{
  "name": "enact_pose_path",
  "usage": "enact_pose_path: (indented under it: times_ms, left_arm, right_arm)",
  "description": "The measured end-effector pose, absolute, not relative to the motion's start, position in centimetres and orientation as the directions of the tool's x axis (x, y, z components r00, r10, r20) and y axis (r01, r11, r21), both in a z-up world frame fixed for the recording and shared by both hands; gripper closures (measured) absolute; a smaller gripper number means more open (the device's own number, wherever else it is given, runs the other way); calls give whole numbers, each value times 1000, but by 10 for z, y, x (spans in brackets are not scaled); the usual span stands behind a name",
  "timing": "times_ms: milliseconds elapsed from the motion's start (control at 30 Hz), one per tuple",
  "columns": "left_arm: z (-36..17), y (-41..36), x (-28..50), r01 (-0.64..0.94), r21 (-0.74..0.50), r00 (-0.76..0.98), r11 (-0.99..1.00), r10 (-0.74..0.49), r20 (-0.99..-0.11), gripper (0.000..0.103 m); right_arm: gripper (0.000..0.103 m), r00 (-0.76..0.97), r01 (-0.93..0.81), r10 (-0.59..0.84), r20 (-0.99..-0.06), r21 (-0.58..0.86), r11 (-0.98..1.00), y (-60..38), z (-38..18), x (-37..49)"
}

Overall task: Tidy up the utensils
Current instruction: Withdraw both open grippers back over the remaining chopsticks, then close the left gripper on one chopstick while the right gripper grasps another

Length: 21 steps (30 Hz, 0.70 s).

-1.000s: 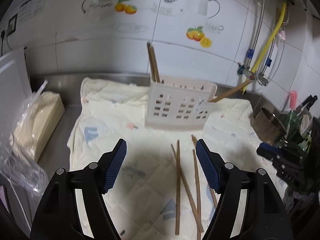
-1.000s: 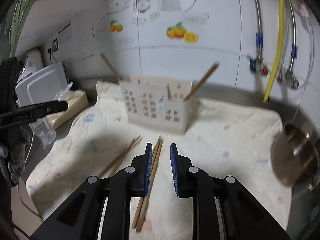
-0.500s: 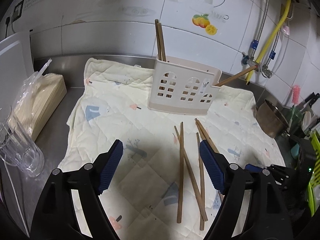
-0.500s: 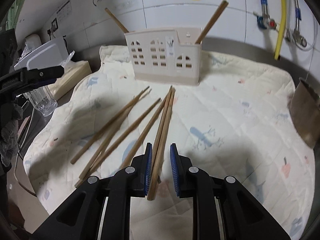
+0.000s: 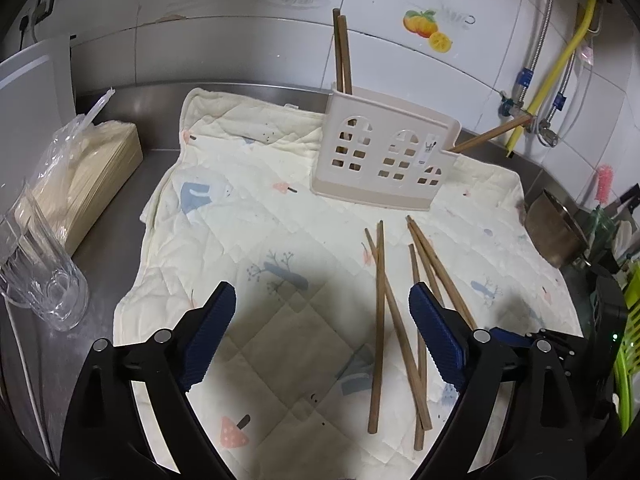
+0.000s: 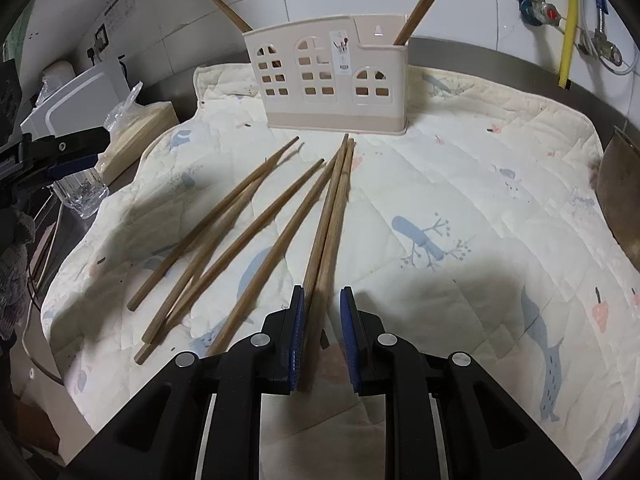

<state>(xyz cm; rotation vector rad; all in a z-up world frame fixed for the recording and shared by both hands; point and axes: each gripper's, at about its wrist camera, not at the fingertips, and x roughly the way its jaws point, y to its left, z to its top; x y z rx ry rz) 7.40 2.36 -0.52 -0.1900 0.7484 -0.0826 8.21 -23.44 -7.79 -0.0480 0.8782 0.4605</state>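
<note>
A beige slotted utensil holder (image 5: 384, 156) (image 6: 334, 76) stands on a printed cloth, with chopsticks upright at its left end (image 5: 343, 52) and one leaning out at its right end (image 5: 492, 134). Several loose wooden chopsticks (image 5: 380, 320) (image 6: 240, 224) lie on the cloth in front of it. My left gripper (image 5: 320, 344) is open and empty, above the cloth, left of the loose chopsticks. My right gripper (image 6: 322, 328) is narrowly open, its jaws either side of the near ends of a chopstick pair (image 6: 332, 216), not clamped.
A clear glass mug (image 5: 36, 276) and a bagged stack of paper (image 5: 80, 168) sit left of the cloth (image 5: 240, 216). A steel pot (image 5: 556, 232) and a green rack (image 5: 628, 344) stand at the right. A tiled wall with pipes (image 5: 560, 68) is behind.
Both grippers pulled back and tilted down toward the cloth. The right gripper's jaws came down around the near ends of a chopstick pair and opened slightly wider.
</note>
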Motion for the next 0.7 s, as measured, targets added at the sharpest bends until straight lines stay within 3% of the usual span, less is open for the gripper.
enact_pose_path:
  times_ms: [700]
  left_arm:
    - [-21,25,72,-15,-196,707,981,-128,-695,11]
  right_arm:
    - [90,551,-399,320,-771,93,912,-228,-85,83]
